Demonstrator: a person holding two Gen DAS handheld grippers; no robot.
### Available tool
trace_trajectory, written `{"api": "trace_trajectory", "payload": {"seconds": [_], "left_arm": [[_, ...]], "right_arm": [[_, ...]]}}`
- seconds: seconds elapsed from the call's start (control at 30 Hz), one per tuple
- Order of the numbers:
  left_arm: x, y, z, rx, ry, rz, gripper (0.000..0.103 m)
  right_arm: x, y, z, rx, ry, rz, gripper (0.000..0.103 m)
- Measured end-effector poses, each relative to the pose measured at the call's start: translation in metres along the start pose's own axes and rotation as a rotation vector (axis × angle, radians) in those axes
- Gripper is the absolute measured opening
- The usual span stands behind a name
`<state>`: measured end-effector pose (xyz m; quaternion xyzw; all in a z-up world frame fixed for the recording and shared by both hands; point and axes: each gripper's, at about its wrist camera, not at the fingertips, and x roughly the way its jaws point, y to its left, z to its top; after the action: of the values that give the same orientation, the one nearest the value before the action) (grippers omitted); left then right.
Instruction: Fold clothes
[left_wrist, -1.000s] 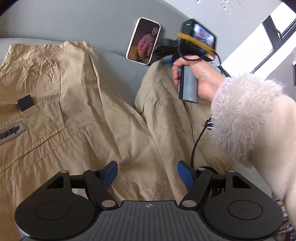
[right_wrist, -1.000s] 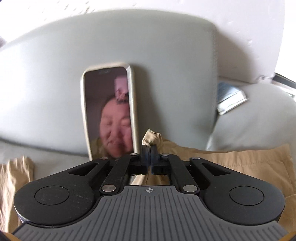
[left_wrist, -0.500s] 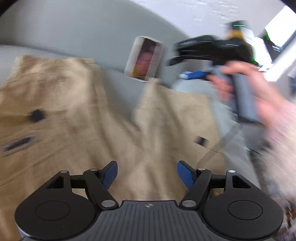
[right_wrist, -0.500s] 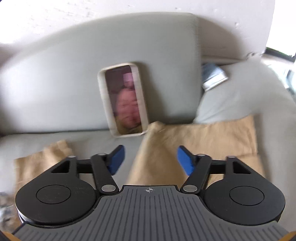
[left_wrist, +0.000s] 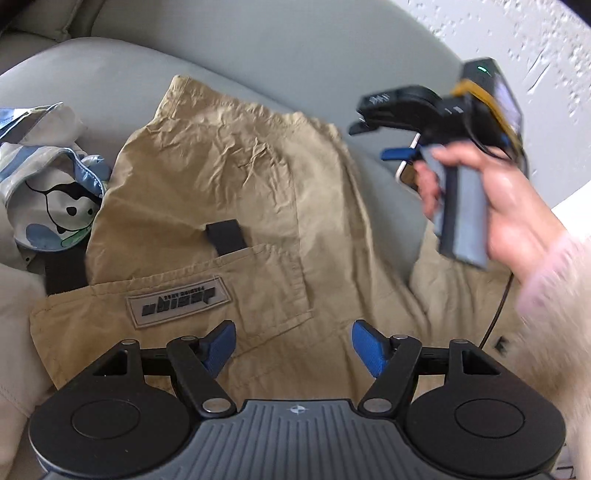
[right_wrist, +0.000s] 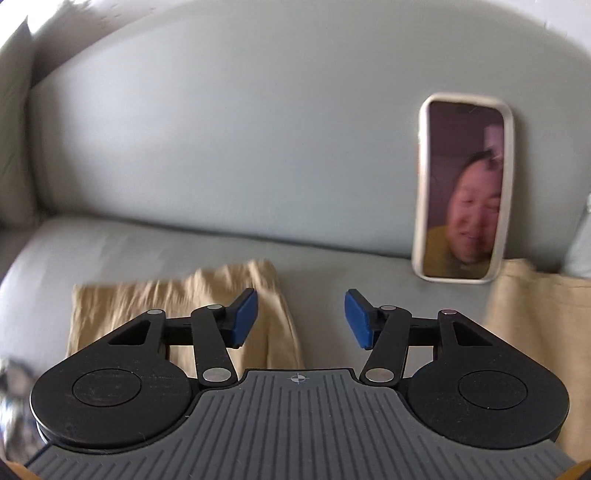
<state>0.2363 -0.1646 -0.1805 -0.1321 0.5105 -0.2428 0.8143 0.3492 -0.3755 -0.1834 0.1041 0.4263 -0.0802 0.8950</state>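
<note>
Currently: my left gripper (left_wrist: 291, 345) spread, right gripper (right_wrist: 300, 319) closing w/ nothing between; khaki trousers (left_wrist: 229, 206) unheld, risk knocking propped phone (right_wrist: 463, 190).

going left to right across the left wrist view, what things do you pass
panda-print cloth → black pocket tab on the khaki trousers → phone → right hand-held gripper, held in the hand → fluffy sleeve
</note>
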Motion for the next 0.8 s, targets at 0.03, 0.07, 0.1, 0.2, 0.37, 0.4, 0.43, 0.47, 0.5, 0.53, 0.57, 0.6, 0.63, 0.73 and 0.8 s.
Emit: {"api": "trace_trajectory", "payload": {"seconds": [0.03,0.07,0.1,0.2,0.37,0.4,0.43,0.47,0.5,0.53,0.57,0.6,0.63,0.73,0.8], "left_arm": [[0.002,0.001,0.0,0.003,0.006,0.0,0.067],[0.004,0.001,0.001,0.004,0.012,0.0,0.067],[0.004,0.003,0.0,0.003,0.015,0.0,0.067],[0.005,0.005,-0.001,0.004,0.02,0.006,0.067],[0.001,0.0,-0.004,0.044,-0.029,0.048,0.068],[-0.001,-0.001,-0.005,0.06,-0.043,0.064,0.068],[0.0,-0.002,-0.006,0.072,-0.046,0.077,0.068],[0.002,-0.003,-0.007,0.08,-0.045,0.087,0.068],[0.005,-0.002,-0.007,0.072,-0.029,0.086,0.068],[0.007,-0.001,-0.007,0.066,-0.017,0.085,0.068],[0.008,-0.001,-0.008,0.065,-0.015,0.084,0.068],[0.008,-0.002,-0.008,0.066,-0.015,0.084,0.068],[0.006,-0.003,-0.008,0.072,-0.021,0.084,0.068],[0.004,-0.007,-0.011,0.072,-0.02,0.076,0.068],[-0.001,-0.014,-0.014,0.076,-0.019,0.076,0.067]], "right_arm": [[0.014,-0.001,0.003,0.021,0.011,0.014,0.059],[0.026,-0.002,0.005,0.037,0.031,0.034,0.059],[0.036,-0.003,0.006,0.048,0.05,0.052,0.059],[0.054,-0.003,0.007,0.025,0.064,0.103,0.051],[0.046,0.009,0.007,-0.122,-0.078,0.084,0.001],[0.042,0.008,0.008,-0.102,-0.119,0.076,0.001],[0.043,0.008,0.008,-0.092,-0.135,0.052,0.002],[0.045,0.008,0.007,-0.085,-0.147,0.029,0.002],[0.052,0.009,0.006,-0.101,-0.108,0.01,0.004],[0.058,0.01,0.006,-0.115,-0.069,-0.007,0.021],[0.057,0.01,0.005,-0.117,-0.04,-0.015,0.032],[0.056,0.01,0.005,-0.119,-0.016,-0.023,0.035],[0.043,0.008,0.006,-0.11,-0.047,-0.023,0.036],[-0.017,-0.002,0.012,-0.081,-0.135,0.001,0.044],[-0.075,-0.01,0.013,-0.086,-0.213,0.017,0.045]]}}
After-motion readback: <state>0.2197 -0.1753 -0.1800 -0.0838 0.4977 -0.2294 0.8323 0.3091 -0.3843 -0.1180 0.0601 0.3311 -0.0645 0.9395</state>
